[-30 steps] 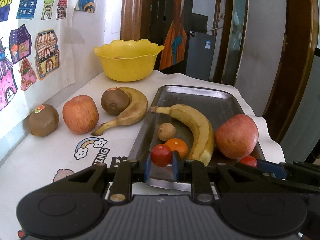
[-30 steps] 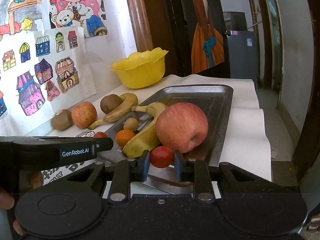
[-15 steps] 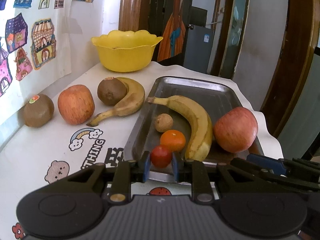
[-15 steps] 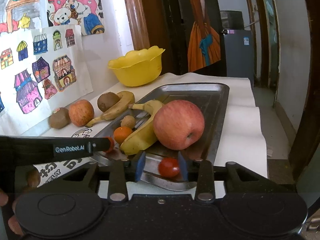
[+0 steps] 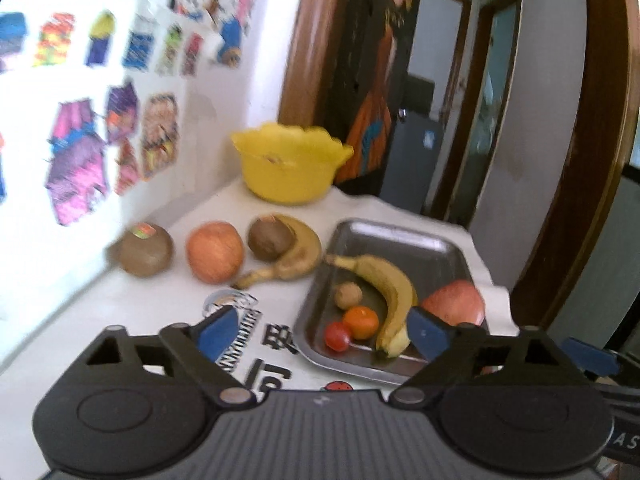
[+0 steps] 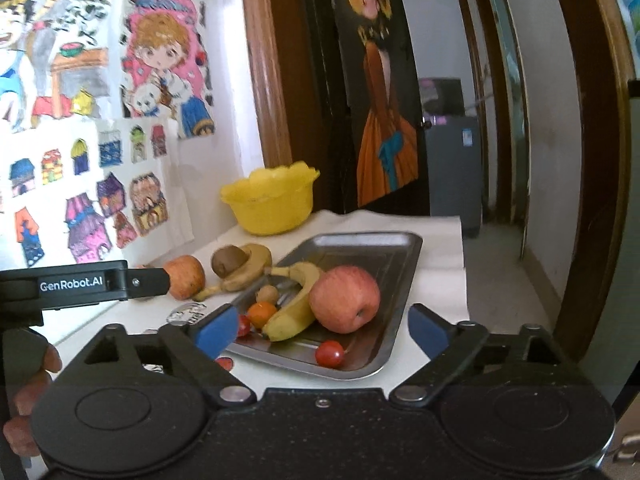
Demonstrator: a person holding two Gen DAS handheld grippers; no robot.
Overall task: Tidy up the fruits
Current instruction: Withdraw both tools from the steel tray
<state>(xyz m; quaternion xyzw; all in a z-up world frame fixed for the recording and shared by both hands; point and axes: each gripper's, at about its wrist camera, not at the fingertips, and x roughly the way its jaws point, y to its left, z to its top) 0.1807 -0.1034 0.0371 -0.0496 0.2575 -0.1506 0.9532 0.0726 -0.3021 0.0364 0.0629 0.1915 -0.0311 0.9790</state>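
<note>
Two small glossy red cherry tomatoes lay in the shallow, dull-grey rectangular metal tray [image 6: 404,264]: one [image 5: 337,336] at its near left corner, touching a round orange tangerine [image 5: 361,322], the other [image 6: 329,353] alone near the near rim. My left gripper [image 5: 322,334] had just spread its blue-padded fingers [image 5: 218,334] wide, with nothing between them; my right gripper [image 6: 322,330] had done the same, its tomato released and lying below the gap, touching neither pad.

In the tray I counted one curved yellow banana [image 5: 386,286], one smooth red apple [image 6: 345,298] and one small rough brown nut-like fruit [image 5: 348,295], besides the tangerine and two tomatoes. Outside it, on the white printed tablecloth [image 5: 132,312], sat two fuzzy brown kiwis [image 5: 145,250], [image 5: 270,238], one more red apple [image 5: 215,257] and one browner banana [image 5: 290,258] curled round the second kiwi. One scalloped yellow plastic bowl [image 5: 289,168] stood behind, near the wall.

The tray's far half was bare. Its near right corner came close to the table's edge.
</note>
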